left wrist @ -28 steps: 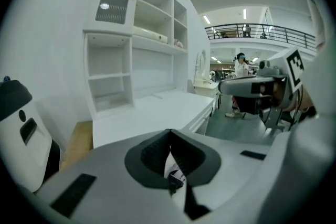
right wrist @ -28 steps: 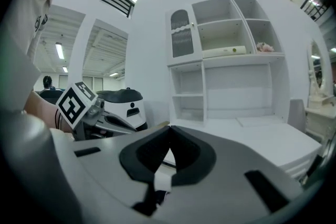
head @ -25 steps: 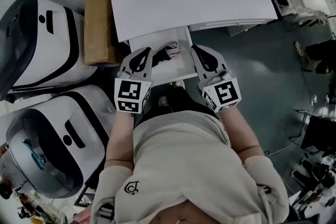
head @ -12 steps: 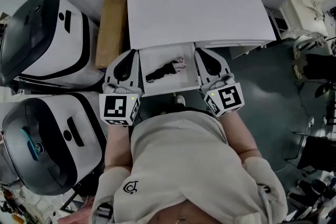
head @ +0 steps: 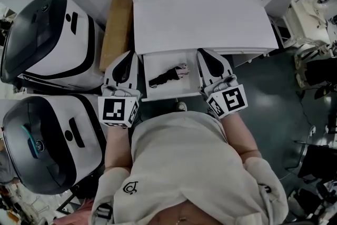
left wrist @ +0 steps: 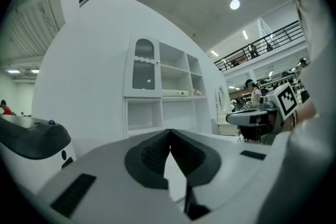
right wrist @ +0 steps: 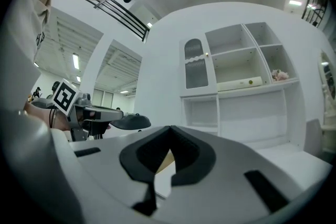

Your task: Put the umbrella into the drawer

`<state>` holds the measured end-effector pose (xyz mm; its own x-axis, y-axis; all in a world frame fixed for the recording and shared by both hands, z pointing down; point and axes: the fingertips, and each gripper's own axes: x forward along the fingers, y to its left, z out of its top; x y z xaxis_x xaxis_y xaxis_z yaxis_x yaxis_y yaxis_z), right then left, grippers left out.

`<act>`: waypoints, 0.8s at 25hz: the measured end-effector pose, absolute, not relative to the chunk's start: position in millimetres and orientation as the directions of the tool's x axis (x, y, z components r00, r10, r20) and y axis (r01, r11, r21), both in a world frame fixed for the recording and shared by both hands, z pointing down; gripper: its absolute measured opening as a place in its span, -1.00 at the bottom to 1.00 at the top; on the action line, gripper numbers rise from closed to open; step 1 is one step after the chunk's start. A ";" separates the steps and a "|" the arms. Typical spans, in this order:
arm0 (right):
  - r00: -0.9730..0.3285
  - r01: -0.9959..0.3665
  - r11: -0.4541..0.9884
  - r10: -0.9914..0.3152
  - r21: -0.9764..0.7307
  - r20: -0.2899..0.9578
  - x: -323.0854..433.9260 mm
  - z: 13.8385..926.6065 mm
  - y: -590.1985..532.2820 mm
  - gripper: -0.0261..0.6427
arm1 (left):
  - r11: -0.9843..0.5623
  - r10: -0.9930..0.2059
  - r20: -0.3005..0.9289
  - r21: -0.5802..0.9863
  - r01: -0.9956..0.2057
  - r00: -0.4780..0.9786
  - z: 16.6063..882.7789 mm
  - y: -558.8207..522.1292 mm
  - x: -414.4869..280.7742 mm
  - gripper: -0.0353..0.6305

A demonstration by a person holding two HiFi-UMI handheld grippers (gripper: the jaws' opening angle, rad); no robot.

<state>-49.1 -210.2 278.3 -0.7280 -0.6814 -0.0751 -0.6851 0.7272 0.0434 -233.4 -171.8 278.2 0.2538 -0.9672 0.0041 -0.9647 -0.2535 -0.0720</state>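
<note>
The person is holding the left gripper (head: 126, 62) and the right gripper (head: 209, 59) on either side of the open drawer (head: 169, 95), both pinching together on nothing, while the folded dark umbrella (head: 167, 74) is lying inside it.

Head view: high above person's torso (head: 184, 166), facing steeply down. White surface (head: 200, 18) and open drawer (head: 174, 90) at upper centre, left gripper (head: 128, 60) and right gripper (head: 206, 58) flanking drawer.

Left gripper view: low, level, close behind own jaws, facing white shelf unit (left wrist: 163, 94); right gripper at right edge.

Right gripper view: mirrored, left gripper at left edge.

All three views share shelf unit.
</note>
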 end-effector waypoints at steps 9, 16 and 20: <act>-0.736 -0.677 0.736 -0.674 0.023 -0.064 -50.1 280.8 -218.6 -0.91 | -0.294 -0.956 0.026 -0.088 -0.952 0.292 280.4 -180.1 -225.3 -0.86; -0.741 -0.671 0.742 -0.669 0.017 -0.062 -51.6 282.3 -226.7 -0.91 | -0.322 -0.945 0.092 -0.076 -0.944 0.315 294.2 -190.2 -222.7 -0.85; -0.746 -0.666 0.746 -0.664 0.020 -0.060 -52.4 283.3 -228.2 -0.91 | -0.330 -0.940 0.109 -0.059 -0.942 0.322 300.1 -194.7 -219.7 -0.85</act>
<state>-52.4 -228.2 283.3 -0.7455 -0.6638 -0.0602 -0.6657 0.7459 0.0202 -219.7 -194.7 300.1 0.3221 -0.9405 0.1086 -0.9423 -0.3296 -0.0590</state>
